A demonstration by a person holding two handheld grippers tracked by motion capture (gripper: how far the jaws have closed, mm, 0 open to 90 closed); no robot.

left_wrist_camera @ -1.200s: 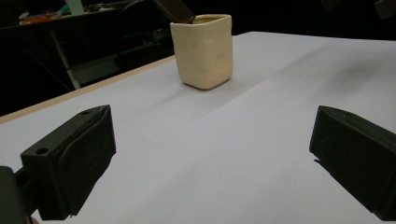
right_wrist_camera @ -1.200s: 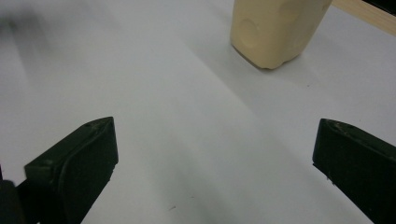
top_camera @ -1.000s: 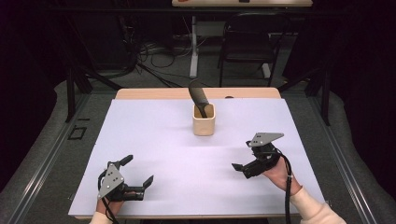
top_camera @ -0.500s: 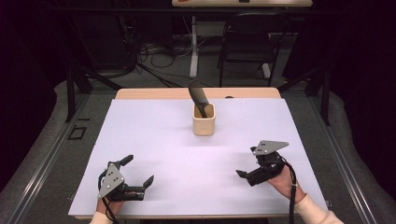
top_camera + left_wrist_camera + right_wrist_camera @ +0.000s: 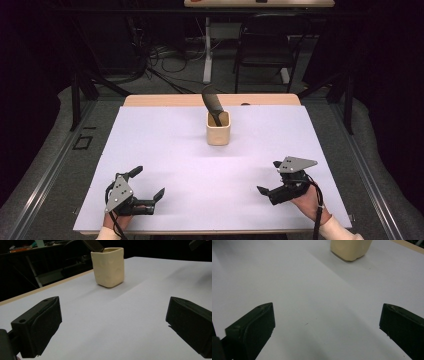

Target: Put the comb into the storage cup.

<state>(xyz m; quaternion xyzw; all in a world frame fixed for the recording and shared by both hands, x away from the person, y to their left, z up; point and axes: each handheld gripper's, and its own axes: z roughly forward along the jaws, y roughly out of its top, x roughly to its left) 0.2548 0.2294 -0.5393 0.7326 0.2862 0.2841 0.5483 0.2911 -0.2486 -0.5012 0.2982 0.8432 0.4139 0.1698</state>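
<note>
A cream square cup (image 5: 218, 134) stands upright at the table's far middle, with a black comb-like object (image 5: 212, 102) leaning out of it to the left. My left gripper (image 5: 148, 183) rests at the near left of the white table top (image 5: 165, 145), open and holding nothing. My right gripper (image 5: 268, 176) sits at the near right, also open and holding nothing. In the left gripper view the cup (image 5: 108, 266) stands well beyond the spread jaws of that gripper (image 5: 113, 306), with the comb (image 5: 92, 245) at its rim. In the right gripper view the cup (image 5: 350, 248) lies far ahead of the gripper (image 5: 327, 312).
A wooden strip (image 5: 165, 100) borders the table's far edge. Beyond it stand a dark chair (image 5: 265, 55), cables on the floor (image 5: 155, 60) and a white post (image 5: 207, 55). A grey floor ledge (image 5: 60, 150) runs along the table's left side.
My right gripper has drawn back toward the near edge and settled lower at the near right. The left gripper and the cup have stayed put.
</note>
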